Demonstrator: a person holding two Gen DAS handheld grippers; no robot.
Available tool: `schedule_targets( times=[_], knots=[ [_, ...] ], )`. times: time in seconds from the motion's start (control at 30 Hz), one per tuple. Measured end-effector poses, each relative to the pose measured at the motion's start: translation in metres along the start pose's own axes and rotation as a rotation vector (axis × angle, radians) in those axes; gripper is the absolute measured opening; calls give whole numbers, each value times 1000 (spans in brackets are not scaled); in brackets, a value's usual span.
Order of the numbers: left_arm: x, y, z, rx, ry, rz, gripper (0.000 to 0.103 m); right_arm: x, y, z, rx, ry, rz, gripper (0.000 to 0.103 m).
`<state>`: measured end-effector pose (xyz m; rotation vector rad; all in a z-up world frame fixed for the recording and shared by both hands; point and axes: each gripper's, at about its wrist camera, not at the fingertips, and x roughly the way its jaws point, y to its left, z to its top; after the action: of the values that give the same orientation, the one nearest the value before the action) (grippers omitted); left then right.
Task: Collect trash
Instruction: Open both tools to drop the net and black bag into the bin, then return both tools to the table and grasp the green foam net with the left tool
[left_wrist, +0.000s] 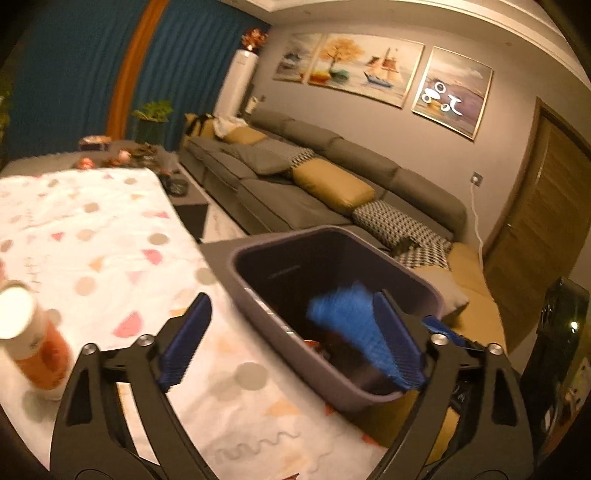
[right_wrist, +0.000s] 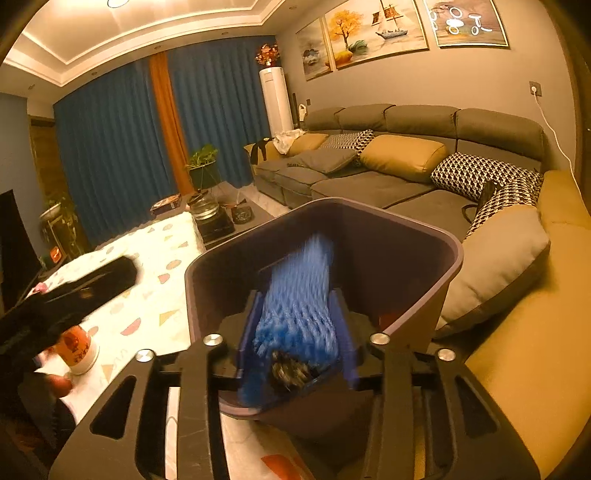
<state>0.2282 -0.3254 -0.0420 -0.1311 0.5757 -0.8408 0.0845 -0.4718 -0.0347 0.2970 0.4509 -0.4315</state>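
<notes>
The blue foam net (right_wrist: 295, 295) sits between the right gripper's (right_wrist: 295, 332) pads, directly over the mouth of the dark bin (right_wrist: 424, 236). It is smeared by motion, and the pads seem to stand a little off its sides, so I judge it is being let go rather than clamped; whether one pad yet touches it I cannot tell. Something dark and mottled shows at the net's near end, too blurred to name. Holding it above the opening makes sense: dropped from here, it falls straight in.

The bin stands just off the long edge of the table, beside the patterned tablecloth (left_wrist: 110, 229), close enough that trash can be carried over without a long reach. Something reddish already lies at its bottom.

The left gripper (left_wrist: 291, 332) hangs with its jaws wide apart and nothing between them, one finger over the cloth near that edge and the other over the bin's rim. In the right view it appears as a dark blur over the cloth.

An orange-labelled cup (left_wrist: 33, 339) stands on the cloth near the table's near end, probably next to collect. The sofa (right_wrist: 369, 184) lies beyond the bin.
</notes>
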Motion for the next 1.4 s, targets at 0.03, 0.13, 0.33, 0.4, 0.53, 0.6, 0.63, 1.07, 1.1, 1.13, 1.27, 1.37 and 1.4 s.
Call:
schedule_targets(
  times=[0.03,0.13,0.33,0.4,0.53,0.6,0.63,1.07,1.1,1.13,1.27,1.37,1.4],
  knots=[
    [-6,1,0,1,-12,14,92,-1,0,-1,2,-1,-1,45],
    [-27,4,-3,4,-36,59,96,-5,0,-2,13,-4,-1,49],
    [-73,17,-19,4,-78,171,97,-21,8,-6,15,-30,13,62],
    [-87,25,-27,6,-73,231,97,-28,12,-9,11,-37,19,68],
    [-113,43,-41,-16,-65,347,97,-38,24,-16,5,-42,50,74],
    [-128,52,-47,-20,-68,381,97,-44,34,-19,-11,-44,71,76],
    [-134,56,-49,-21,-69,408,97,-45,38,-21,-16,-46,78,77],
    [-227,122,-70,-118,-119,646,97,-72,118,-39,-129,-49,245,80],
    [-232,126,-71,-121,-122,656,97,-73,123,-41,-139,-47,256,80],
    [-237,129,-73,-125,-125,667,97,-75,129,-43,-147,-44,265,80],
    [-259,150,-80,-147,-136,712,97,-81,154,-51,-180,-44,302,80],
    [-272,165,-81,-176,-138,736,97,-81,167,-55,-201,-39,324,80],
    [-276,170,-82,-188,-140,738,97,-82,171,-56,-205,-37,330,80]
  ],
)
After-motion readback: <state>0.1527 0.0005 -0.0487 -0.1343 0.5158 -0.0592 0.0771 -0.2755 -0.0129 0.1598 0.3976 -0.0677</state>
